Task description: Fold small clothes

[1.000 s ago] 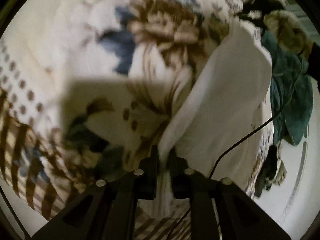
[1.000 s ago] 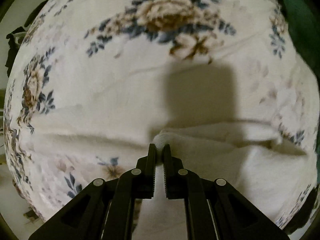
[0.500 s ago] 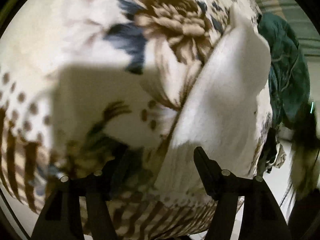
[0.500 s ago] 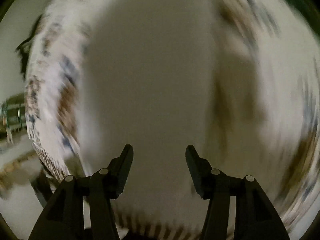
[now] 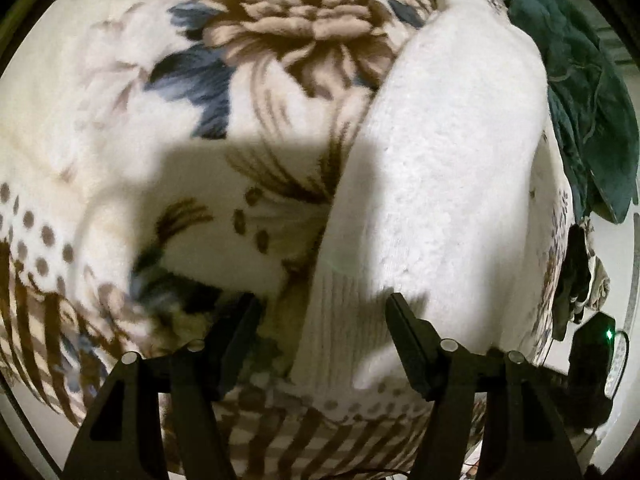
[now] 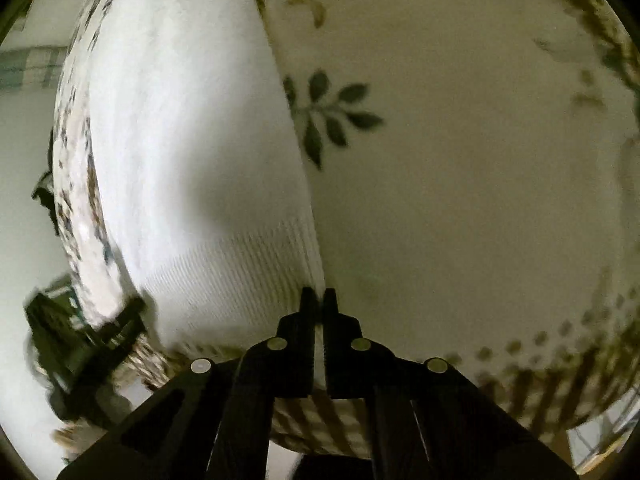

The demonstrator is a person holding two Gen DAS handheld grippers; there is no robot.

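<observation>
A white sock (image 5: 440, 160) lies flat on a flowered blanket (image 5: 200, 120), its ribbed cuff nearest me. My left gripper (image 5: 322, 312) is open, its black fingers either side of the cuff and just above it, holding nothing. In the right wrist view the same white sock (image 6: 192, 140) stretches away to the upper left. My right gripper (image 6: 319, 300) is shut on the right edge of the ribbed cuff, low over the flowered blanket (image 6: 460, 180).
A dark green garment (image 5: 592, 100) lies bunched past the blanket's right edge, with darker clothes (image 5: 576, 280) below it. A black device with a green light (image 5: 596, 344) sits at lower right. A dark object (image 6: 72, 328) shows at the left in the right wrist view.
Both grippers let go of the sock and opened. The left one stayed open over the cuff. The right one swung round and shut again on the cuff's edge.
</observation>
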